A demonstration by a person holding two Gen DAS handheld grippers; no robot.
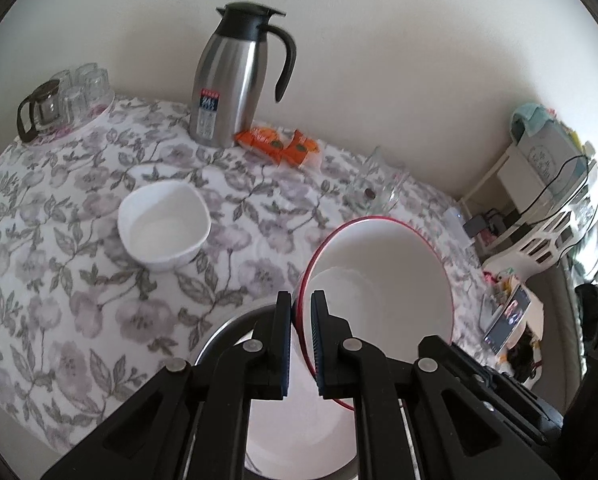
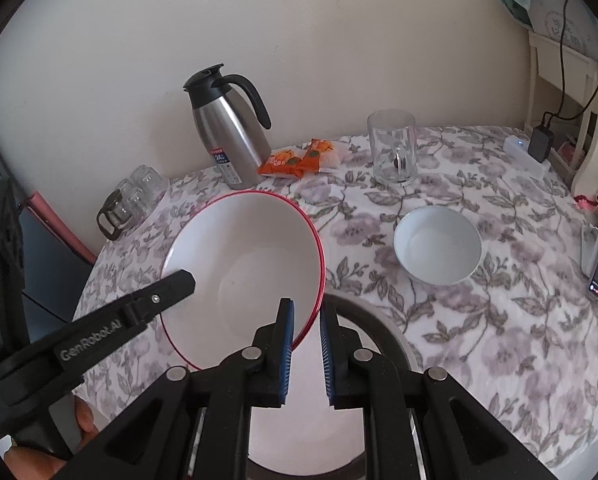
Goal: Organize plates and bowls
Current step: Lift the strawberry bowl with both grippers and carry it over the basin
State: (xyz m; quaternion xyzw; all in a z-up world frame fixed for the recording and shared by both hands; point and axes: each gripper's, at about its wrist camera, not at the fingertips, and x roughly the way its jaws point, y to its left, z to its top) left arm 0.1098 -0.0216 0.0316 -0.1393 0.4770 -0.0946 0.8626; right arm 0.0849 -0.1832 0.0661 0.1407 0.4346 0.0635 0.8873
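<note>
Progress looks partial: both the left gripper [image 1: 301, 300] and right gripper [image 2: 307, 308] pinch the red-rimmed white bowl's [image 2: 251, 264] rim, lifted mid-frame; small white bowl [image 2: 437, 251] waits at right, unstacked.

Soft, even daylight, faint shadows. Strong fisheye bowing and black vignette at corners. Slight motion blur throughout; steel jug [image 1: 235, 76] shows streaked glare; wall [image 2: 339, 32] evenly lit.
</note>
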